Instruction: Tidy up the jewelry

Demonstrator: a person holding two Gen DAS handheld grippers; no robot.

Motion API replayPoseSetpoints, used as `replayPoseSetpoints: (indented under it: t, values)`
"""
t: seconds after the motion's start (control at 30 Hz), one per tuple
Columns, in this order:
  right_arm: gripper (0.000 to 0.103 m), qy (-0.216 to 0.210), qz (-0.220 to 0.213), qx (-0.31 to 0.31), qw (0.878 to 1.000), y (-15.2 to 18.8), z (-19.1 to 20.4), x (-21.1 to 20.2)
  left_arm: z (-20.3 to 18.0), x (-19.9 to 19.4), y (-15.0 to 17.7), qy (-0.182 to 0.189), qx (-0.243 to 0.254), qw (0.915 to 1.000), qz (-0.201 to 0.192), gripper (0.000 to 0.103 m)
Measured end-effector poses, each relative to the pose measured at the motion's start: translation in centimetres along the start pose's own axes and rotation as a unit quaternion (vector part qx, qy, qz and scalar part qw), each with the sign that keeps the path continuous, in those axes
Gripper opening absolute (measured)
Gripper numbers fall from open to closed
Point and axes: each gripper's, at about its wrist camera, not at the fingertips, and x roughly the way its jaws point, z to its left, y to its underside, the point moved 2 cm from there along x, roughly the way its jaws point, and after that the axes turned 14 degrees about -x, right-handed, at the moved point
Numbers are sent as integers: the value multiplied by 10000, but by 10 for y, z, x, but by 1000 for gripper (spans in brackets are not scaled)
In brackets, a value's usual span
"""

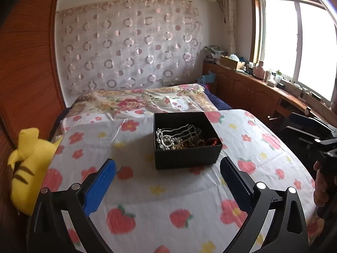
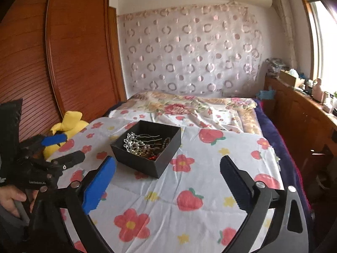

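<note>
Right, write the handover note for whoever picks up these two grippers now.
Left gripper: open, empty, short of the box.
Right gripper: open, empty, also back from it.
Black box sits on the strawberry-print cover; the jewelry lies tangled inside, silver hairpins on top.
Done: no loose pieces show outside the box.
Left: possibly sorting the tangle; no lid in view.

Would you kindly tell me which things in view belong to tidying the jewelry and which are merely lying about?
Belongs to the job:
black box
jewelry inside it
left tongs, open, empty
right tongs, open, empty

Just lying about:
yellow plush toy
floral bedspread
wardrobe
</note>
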Motion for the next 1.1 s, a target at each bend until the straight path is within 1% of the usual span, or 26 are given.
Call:
replayPoseSetpoints:
  t: [0.13,0.23,0.37,0.47,0.57,1.1]
  values:
    - [101,196,-147,108,9996,3,10,-30,-5,-29,6,-84,31,9997,-205,96]
    - [101,383,-166,212,9989,11,20,-48,-9,-50,11,-34,-14,9994,-331,96]
    - [101,667,-281,348,9968,25,29,-63,-13,-68,17,-33,-48,9991,-419,96]
    - [101,697,-357,351,9963,29,35,-69,-11,-78,21,-10,-139,9988,-464,96]
    - [101,807,-413,253,9956,28,41,-70,-10,-83,23,-23,-167,9986,-492,96]
    - [101,742,-383,262,9962,30,44,-63,-3,-78,37,-146,-258,9984,-490,96]
